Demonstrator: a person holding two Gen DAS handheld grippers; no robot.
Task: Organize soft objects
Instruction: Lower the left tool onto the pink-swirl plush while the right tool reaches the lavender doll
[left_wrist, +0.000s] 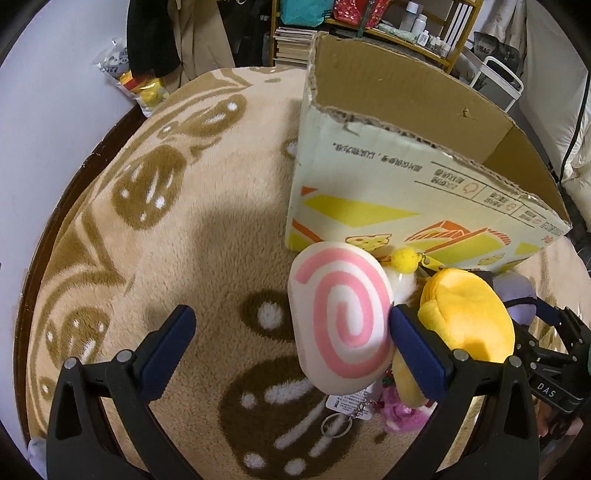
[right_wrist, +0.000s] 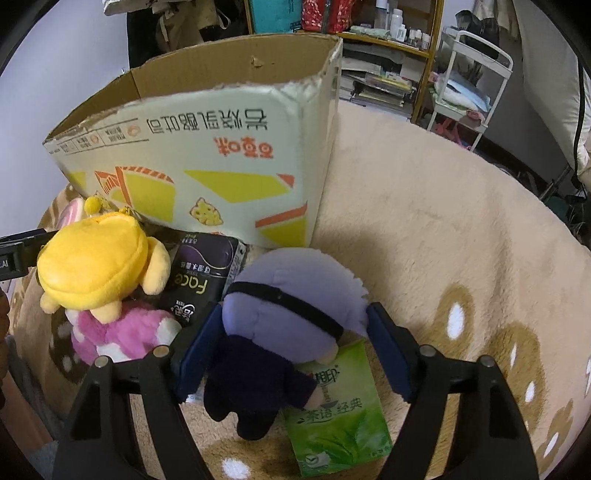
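The right gripper (right_wrist: 291, 343) straddles the purple doll (right_wrist: 284, 325), jaws apart. The left gripper (left_wrist: 291, 332) gapes beside the swirl cushion (left_wrist: 341, 317). Next: squeeze, then lift into the box (right_wrist: 207, 147).

Left gripper (left_wrist: 291, 339): matte black plastic frame, two curved arms with triangular cut-outs. Fingers (left_wrist: 168, 349) faced with dark navy rectangular pads. Silver round pins at the pivots, two per arm.

Right gripper (right_wrist: 291, 350): same build, black frame, navy pads on the fingers (right_wrist: 195, 354), silver pivot pins, triangular cut-outs in the arms. Seen from the left wrist view, its black body carries white lettering "DAS" and small screws.

A sliver of skin shows at the left edge of the right wrist view.
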